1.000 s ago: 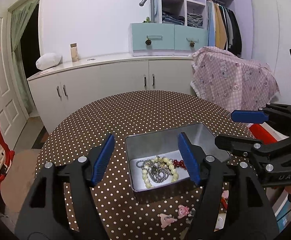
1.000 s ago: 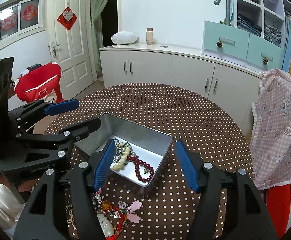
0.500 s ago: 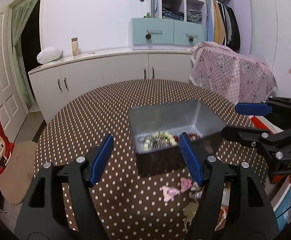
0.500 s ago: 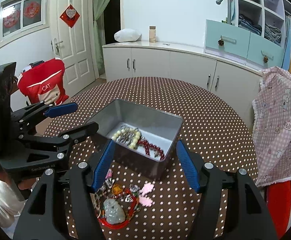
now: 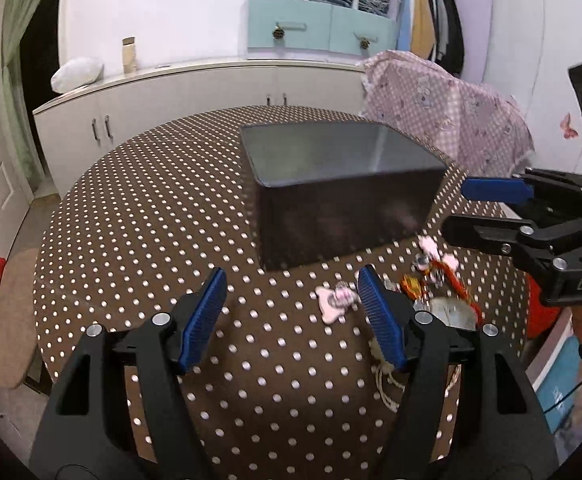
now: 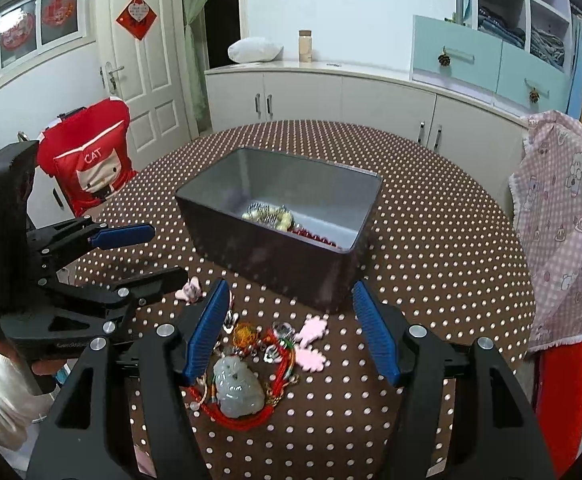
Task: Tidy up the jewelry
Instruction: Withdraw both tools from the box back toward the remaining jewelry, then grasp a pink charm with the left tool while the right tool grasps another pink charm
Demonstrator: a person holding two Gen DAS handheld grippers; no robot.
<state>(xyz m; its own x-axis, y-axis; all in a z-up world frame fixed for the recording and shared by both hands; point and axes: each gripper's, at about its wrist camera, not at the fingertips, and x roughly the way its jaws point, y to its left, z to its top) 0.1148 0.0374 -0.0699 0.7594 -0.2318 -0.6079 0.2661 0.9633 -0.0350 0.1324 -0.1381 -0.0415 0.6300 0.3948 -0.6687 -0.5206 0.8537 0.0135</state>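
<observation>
I have both grippers, left gripper [image 5: 291, 312] and right gripper [image 6: 291, 328], spread wide and grasping nothing. The metal box [image 6: 287, 240] sits mid-table [image 6: 451, 248] (pearls and red beads inside); the loose jewelry pile [image 6: 247, 376] lies by the table's near edge, beneath my right gripper.

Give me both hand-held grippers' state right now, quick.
Left hand-held gripper: open, holding nothing, over bare tablecloth.
Right hand-held gripper: open, holding nothing, above the loose jewelry pile.
</observation>
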